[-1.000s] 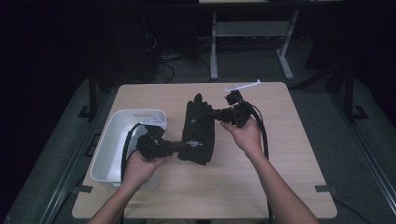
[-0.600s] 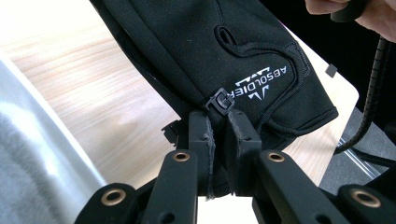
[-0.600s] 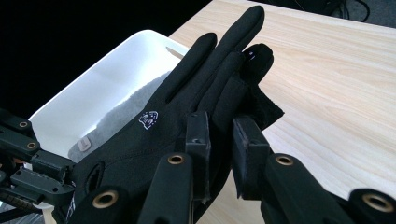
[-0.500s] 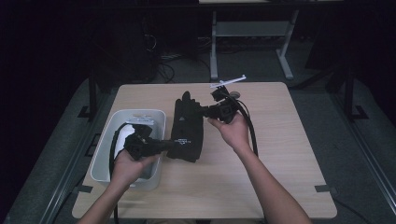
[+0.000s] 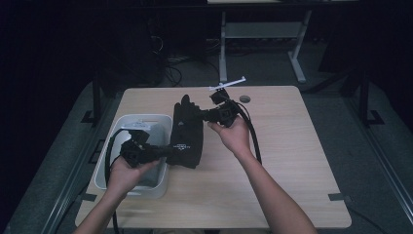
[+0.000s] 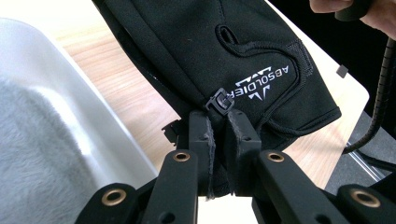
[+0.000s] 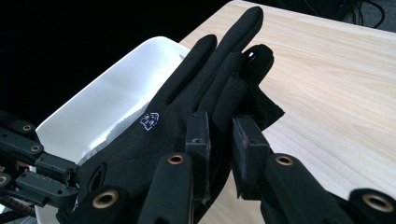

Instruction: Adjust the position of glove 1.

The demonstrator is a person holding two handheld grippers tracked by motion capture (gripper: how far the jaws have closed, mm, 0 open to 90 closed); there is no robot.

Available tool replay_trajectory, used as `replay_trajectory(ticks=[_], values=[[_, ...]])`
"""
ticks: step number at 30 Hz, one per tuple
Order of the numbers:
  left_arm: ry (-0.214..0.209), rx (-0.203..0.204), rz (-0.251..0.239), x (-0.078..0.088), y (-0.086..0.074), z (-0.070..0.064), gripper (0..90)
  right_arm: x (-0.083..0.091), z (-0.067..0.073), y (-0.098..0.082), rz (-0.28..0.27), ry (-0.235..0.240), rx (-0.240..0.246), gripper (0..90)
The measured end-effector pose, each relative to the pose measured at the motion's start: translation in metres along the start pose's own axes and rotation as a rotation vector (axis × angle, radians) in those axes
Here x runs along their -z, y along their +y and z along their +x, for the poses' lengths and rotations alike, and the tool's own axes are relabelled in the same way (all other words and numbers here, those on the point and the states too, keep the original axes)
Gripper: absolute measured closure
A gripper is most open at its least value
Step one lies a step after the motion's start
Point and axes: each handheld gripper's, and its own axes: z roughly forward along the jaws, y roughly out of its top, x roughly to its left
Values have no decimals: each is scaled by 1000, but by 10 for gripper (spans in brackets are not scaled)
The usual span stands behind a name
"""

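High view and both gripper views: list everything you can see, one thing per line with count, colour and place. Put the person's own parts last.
Glove: one, black with white lettering, held between the two grippers beside the bin.
Bin: one, white, on the table's left part.
Table: one, light wood, centre of the high view.
Small round disc: one, grey, near the table's far edge.
Desk frame: one, pale, on the floor behind the table.
Floor cables: several, dark, beyond the table at left.
Left gripper: one, black, shut on the glove's cuff end.
Right gripper: one, black, shut on the glove near its fingers.
Hands: two, each holding a gripper.
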Motion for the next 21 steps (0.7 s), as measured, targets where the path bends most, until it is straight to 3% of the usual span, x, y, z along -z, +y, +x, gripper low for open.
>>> replay_trajectory(ticks=[21], values=[[26, 27, -9, 18, -10, 18, 824, -22, 13, 10, -2, 39, 13, 781]])
